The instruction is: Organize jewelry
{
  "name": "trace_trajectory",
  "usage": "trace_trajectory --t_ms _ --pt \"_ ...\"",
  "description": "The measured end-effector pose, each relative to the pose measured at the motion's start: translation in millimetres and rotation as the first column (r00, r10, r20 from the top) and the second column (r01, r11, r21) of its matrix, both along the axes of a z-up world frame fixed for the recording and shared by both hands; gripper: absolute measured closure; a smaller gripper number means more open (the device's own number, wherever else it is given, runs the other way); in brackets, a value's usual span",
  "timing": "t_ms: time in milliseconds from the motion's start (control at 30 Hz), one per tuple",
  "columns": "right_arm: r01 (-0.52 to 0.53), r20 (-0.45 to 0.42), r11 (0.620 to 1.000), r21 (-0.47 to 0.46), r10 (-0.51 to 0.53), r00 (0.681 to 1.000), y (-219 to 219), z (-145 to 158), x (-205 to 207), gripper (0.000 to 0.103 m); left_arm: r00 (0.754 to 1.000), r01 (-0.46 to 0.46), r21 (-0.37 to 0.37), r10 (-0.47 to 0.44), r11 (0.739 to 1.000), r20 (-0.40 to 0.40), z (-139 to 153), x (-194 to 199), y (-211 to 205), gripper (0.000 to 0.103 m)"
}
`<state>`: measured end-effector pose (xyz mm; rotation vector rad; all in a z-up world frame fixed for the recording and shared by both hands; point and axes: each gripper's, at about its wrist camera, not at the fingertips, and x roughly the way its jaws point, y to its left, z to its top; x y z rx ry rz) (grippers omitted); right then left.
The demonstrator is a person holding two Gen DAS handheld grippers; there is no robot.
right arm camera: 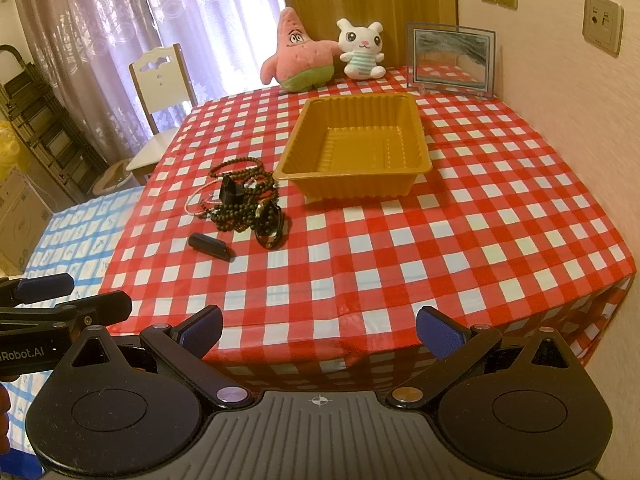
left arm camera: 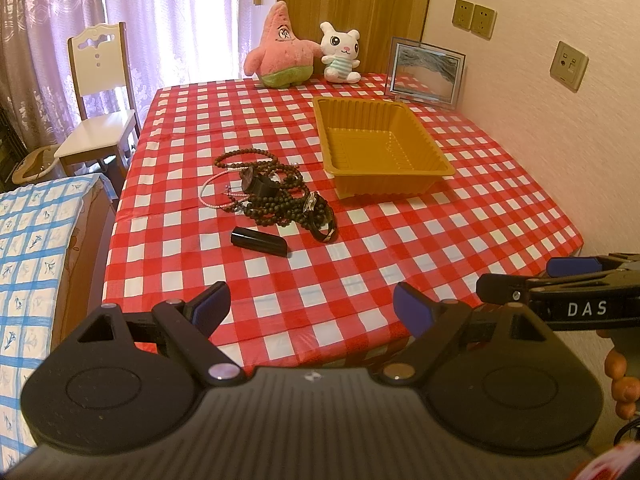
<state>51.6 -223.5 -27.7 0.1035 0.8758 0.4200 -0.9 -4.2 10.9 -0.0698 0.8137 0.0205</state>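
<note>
L tongs [left arm camera: 310, 307] & R tongs [right arm camera: 318, 330] agape, empty | jewelry pile [left arm camera: 272, 194] well ahead

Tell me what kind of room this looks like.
Most likely a home dining room or bedroom corner: a table under a red checked tablecloth, a dining chair by curtained windows, plush toys, and a jewelry pile.

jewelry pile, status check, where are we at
Left gripper open, right gripper open, both empty. Jewelry pile untouched on tablecloth, tray empty. Nothing blocking.
</note>
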Motion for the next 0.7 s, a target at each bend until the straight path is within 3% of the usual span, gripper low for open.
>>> trace_trajectory --t_ms 333,467,533,700 --pt "0.021 -0.005 1.000 0.011 -0.021 1.000 0.4 -3.3 4.7 0.000 1.000 -0.005 -0.002 0.005 1.000 -0.007 2.2 6.4 5.2 0.016" --pt "0.084 0.018 0.996 0.020 -0.084 0.996 -7.8 -11.2 17.8 0.002 0.999 -0.033 0.010 0.033 0.999 -0.010 -6.4 14.8 14.3 0.016" --pt "0.121 0.022 0.992 0.036 -0.121 0.992 -14.2 -16.7 24.4 0.009 0.999 -0.044 0.019 0.045 0.999 -0.007 -12.7 19.9 18.4 0.016" --pt "0.206 0.020 0.974 0.092 -0.208 0.978 -36.4 -31.9 40.6 0.010 0.997 -0.073 0.049 0.074 0.996 -0.006 -37.1 39.7 36.7 0.016"
